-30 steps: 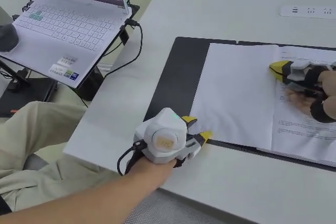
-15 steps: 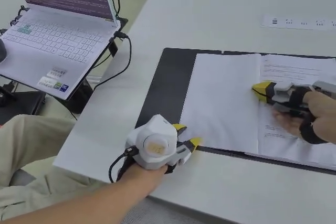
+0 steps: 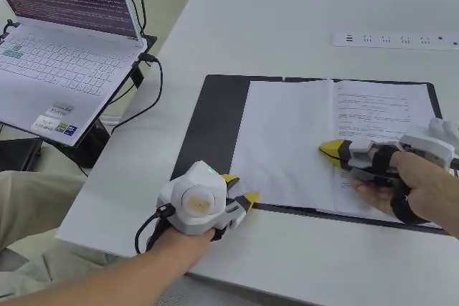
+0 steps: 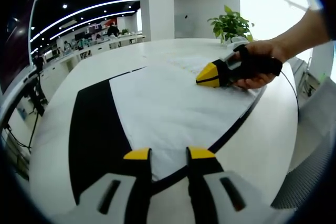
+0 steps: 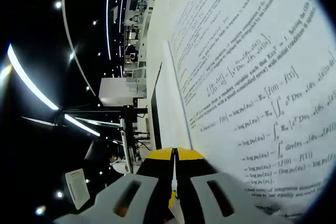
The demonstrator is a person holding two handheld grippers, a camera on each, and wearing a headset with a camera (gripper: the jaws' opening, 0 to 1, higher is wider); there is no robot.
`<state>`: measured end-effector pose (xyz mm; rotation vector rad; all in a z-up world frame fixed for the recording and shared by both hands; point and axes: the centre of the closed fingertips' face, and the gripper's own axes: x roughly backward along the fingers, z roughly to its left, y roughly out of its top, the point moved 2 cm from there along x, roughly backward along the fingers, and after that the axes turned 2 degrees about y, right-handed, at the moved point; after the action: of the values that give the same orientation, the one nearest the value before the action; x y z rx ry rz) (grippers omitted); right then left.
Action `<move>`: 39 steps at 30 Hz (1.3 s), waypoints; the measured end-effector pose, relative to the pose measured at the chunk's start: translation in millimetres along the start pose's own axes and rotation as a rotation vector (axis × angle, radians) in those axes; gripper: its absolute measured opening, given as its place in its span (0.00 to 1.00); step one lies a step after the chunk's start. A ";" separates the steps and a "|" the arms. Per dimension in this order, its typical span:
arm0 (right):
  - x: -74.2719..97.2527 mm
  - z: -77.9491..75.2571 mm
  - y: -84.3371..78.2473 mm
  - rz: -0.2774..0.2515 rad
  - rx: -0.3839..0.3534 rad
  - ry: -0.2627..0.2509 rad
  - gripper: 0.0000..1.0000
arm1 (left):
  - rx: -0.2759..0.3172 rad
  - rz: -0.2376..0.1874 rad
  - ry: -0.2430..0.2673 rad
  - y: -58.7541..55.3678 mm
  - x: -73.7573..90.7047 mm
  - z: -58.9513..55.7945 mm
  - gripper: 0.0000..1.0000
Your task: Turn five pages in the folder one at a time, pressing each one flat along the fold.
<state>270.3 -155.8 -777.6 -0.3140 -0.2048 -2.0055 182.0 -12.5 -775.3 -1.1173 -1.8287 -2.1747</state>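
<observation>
Jaws on our right gripper (image 3: pixel 330 150) are closed tip to tip with nothing between them. They lie at the fold of the open folder (image 3: pixel 215 116), where the blank turned page (image 3: pixel 287 141) meets the printed page (image 3: pixel 373 112). We cannot tell whether they press the paper. Our left gripper (image 3: pixel 240 195) has its jaws slightly apart and empty, at the blank page's near corner. The folder lies flat on the white surface (image 3: pixel 287 19). We judge this to be the pressing step. Next we would run the closed tips along the fold, then go to the printed page's free edge and lift a single sheet.
</observation>
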 end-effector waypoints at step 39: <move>57.8 -5.8 -120.5 0.082 -0.075 0.033 0.00 | 0.008 0.001 -0.002 0.9 0.4 0.2 0.24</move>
<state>137.1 -154.1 -766.0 -0.3314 -0.0940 -1.9393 182.3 -12.4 -774.4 -1.1192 -1.8359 -2.1644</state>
